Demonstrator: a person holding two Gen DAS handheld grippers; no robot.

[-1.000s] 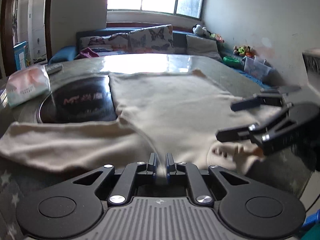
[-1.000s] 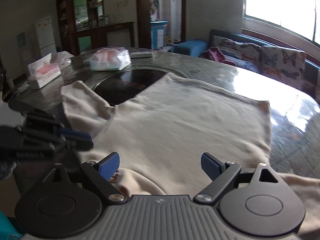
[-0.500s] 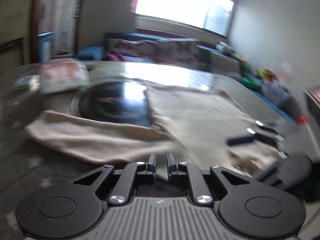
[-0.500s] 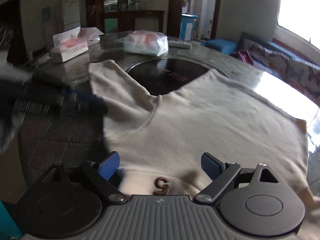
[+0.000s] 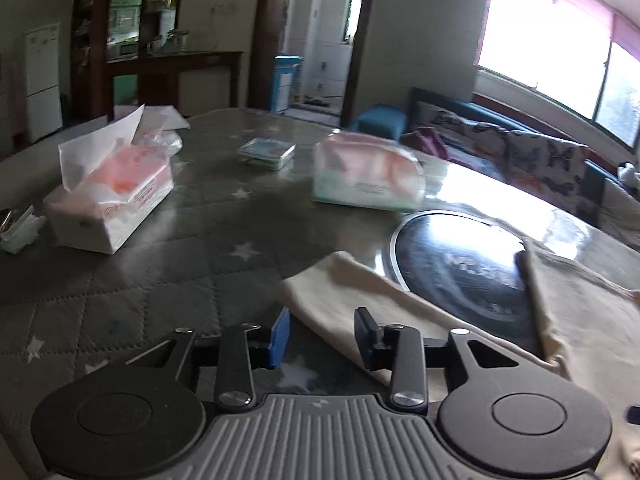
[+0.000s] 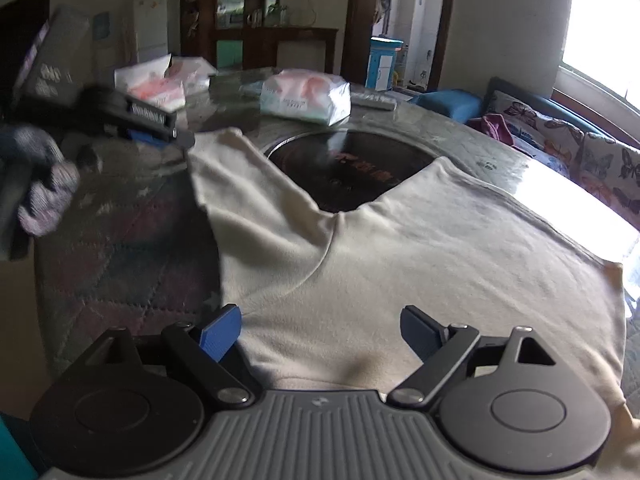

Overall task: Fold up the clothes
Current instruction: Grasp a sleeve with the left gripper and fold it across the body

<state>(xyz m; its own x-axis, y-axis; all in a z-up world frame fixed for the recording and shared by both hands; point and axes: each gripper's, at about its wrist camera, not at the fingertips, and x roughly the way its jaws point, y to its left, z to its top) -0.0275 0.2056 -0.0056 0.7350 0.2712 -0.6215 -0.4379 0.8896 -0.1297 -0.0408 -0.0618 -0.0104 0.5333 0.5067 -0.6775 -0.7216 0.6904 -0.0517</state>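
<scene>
Shirt: a cream long-sleeved top lies spread flat on the grey quilted table. Part of it lies over the round black glass plate in the middle of the table.
Sleeve: one long sleeve lies stretched out flat, out to the side, past the black plate.
Left gripper: the left gripper was pinching the cloth near the neck a moment ago. Now it has let go and swung over toward the sleeve end. Its jaws are opening, and only the table shows between them. The sleeve end lies just in front.
Right gripper: the right gripper hangs over the shirt near the neck. Its jaws stand wide apart, as before, and hold nothing. Cloth lies under them.
Other things: an open tissue box and a soft tissue pack sit farther back on the table.
What it means: the smoothing looks done. I think the next step is to pick up the sleeve end and fold it in over the shirt.
</scene>
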